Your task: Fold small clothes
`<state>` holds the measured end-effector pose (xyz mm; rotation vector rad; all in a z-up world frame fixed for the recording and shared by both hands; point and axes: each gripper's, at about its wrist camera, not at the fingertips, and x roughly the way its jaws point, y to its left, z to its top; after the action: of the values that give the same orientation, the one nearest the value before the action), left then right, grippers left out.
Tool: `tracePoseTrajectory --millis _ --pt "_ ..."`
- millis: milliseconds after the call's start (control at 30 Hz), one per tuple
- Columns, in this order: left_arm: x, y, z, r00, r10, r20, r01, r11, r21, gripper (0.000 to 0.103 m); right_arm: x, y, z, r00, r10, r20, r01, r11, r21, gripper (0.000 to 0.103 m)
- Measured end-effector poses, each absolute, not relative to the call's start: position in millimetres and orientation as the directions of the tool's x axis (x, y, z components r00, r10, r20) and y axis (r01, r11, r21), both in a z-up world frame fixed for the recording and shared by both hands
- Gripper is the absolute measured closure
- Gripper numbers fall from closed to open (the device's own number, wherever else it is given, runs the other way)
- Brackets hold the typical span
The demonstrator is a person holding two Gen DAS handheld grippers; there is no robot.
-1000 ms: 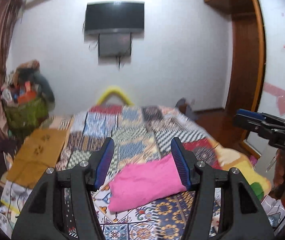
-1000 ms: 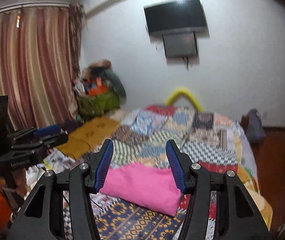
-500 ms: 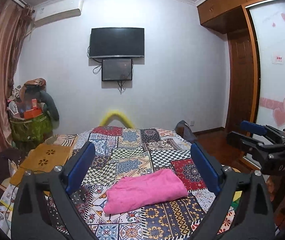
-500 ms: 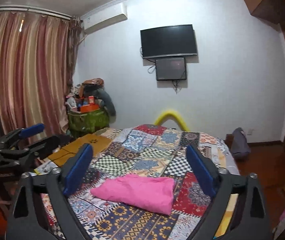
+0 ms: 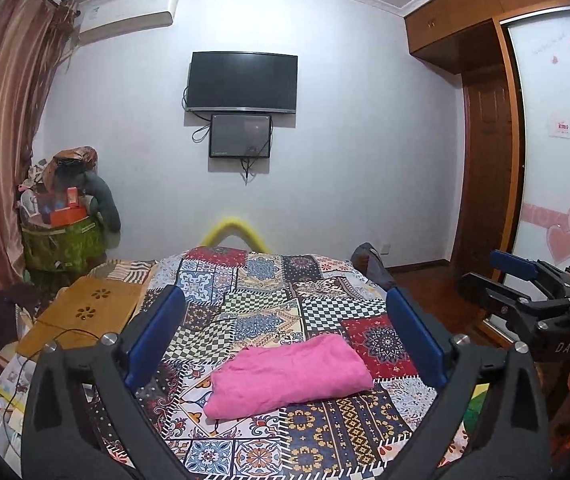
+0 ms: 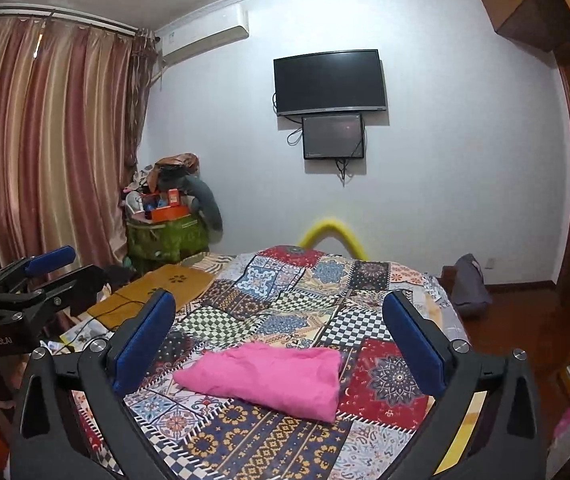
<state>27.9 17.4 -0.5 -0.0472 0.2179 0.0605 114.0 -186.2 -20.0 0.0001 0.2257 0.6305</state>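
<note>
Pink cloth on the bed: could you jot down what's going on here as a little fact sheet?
item: pink cloth, folded into a compact bundle
resting on: patchwork bedspread, near its front end
left hand-held gripper: open, above the bed, not touching the cloth
right hand-held gripper: open, likewise clear of the cloth
beside the bed: yellow-brown board on the left side
on the wall: black TV

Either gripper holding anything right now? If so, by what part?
Nothing held. Left gripper and right gripper both have jaws wide open, above the pink cloth, which lies folded on the bed.
</note>
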Motion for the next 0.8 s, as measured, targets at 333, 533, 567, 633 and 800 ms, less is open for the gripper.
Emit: tracePoseTrajectory --millis 333,533,567,633,800 --pt "31.3 17.3 -1.8 0.973 0.052 -0.224 -0.064 0.997 -0.043 0.001 112.1 -185.3 -22.2 0.781 0.584 -0.221 -0.584 0.808 0.072 0.000" --pt "31.2 19.3 -3.1 0.973 0.047 -0.225 -0.060 0.997 -0.049 0.001 112.1 -186.1 -21.4 0.781 0.583 -0.223 -0.582 0.809 0.079 0.000" --pt "31.3 19.5 -3.3 0.973 0.044 -0.226 -0.057 0.997 -0.052 0.001 111.9 -186.6 -21.0 0.781 0.583 -0.224 -0.581 0.810 0.079 0.000" --pt "30.8 19.8 -3.2 0.973 0.045 -0.226 -0.058 0.997 -0.052 0.001 111.6 -186.7 -20.9 0.781 0.582 -0.224 -0.581 0.810 0.079 0.000" --pt "31.5 20.0 -3.3 0.973 0.045 -0.227 -0.057 0.997 -0.049 0.001 110.8 -187.9 -20.0 0.784 0.579 -0.223 -0.578 0.812 0.081 0.000"
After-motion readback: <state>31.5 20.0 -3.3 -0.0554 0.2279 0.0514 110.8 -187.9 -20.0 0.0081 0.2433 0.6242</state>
